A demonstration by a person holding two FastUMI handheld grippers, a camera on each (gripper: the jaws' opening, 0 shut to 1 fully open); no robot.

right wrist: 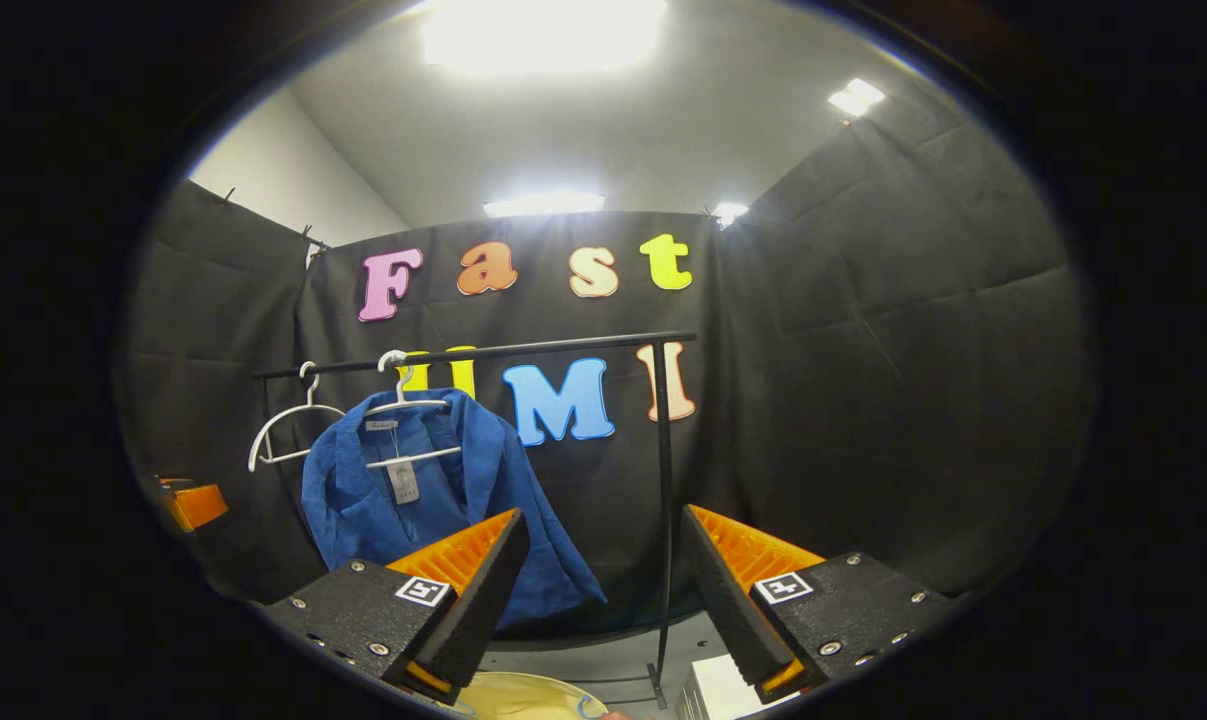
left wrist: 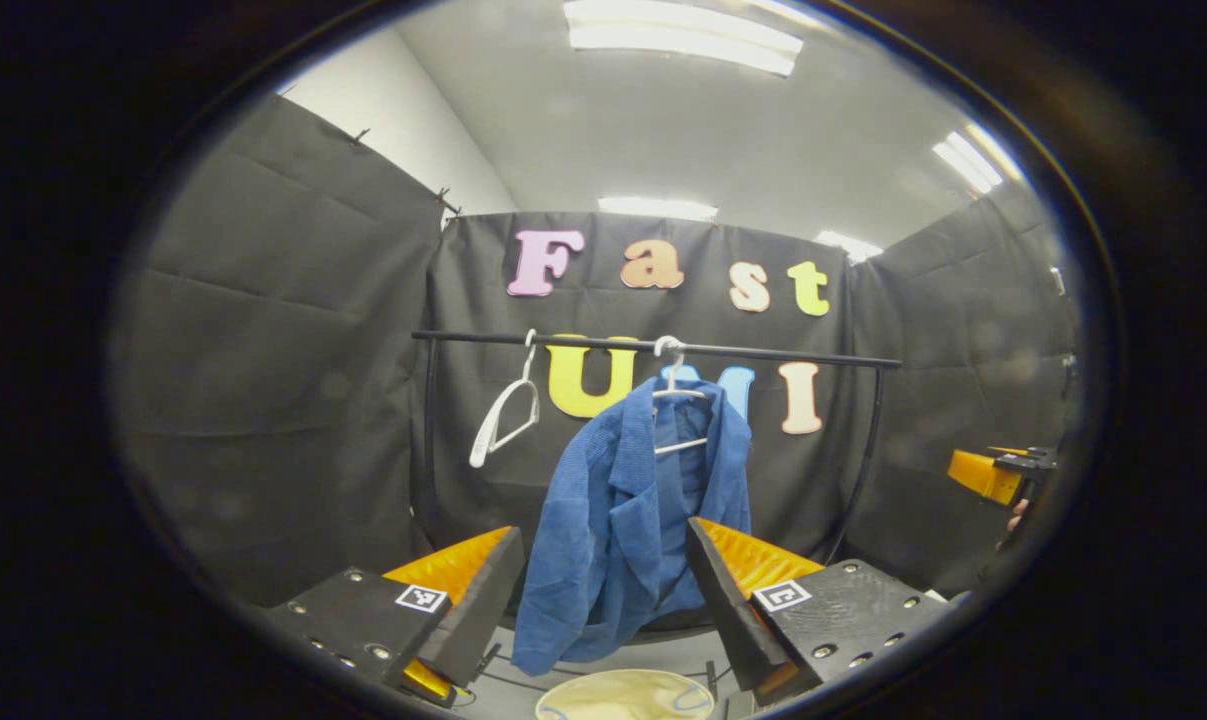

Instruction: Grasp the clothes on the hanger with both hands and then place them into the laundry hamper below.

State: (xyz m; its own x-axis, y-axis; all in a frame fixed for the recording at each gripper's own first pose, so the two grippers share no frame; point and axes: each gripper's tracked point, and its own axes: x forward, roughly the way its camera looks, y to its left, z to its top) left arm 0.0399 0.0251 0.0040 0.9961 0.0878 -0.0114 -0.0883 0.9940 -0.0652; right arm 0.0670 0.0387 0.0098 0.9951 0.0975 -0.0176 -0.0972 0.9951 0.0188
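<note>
Your left gripper [left wrist: 603,590] has its fingers spread apart, holding nothing; same for your right gripper [right wrist: 603,590]. The blue jacket [left wrist: 623,510] hangs on a white hanger [left wrist: 675,395] on the black rail [left wrist: 763,352] (a second hanger [left wrist: 503,415] hangs bare beside it). The hamper [left wrist: 623,695] rim sits below.

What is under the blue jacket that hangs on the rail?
Under the blue jacket stands the pale rim of the laundry hamper, seen at the bottom of the left gripper view. Its inside and body are cut off, so contents cannot be told.
</note>
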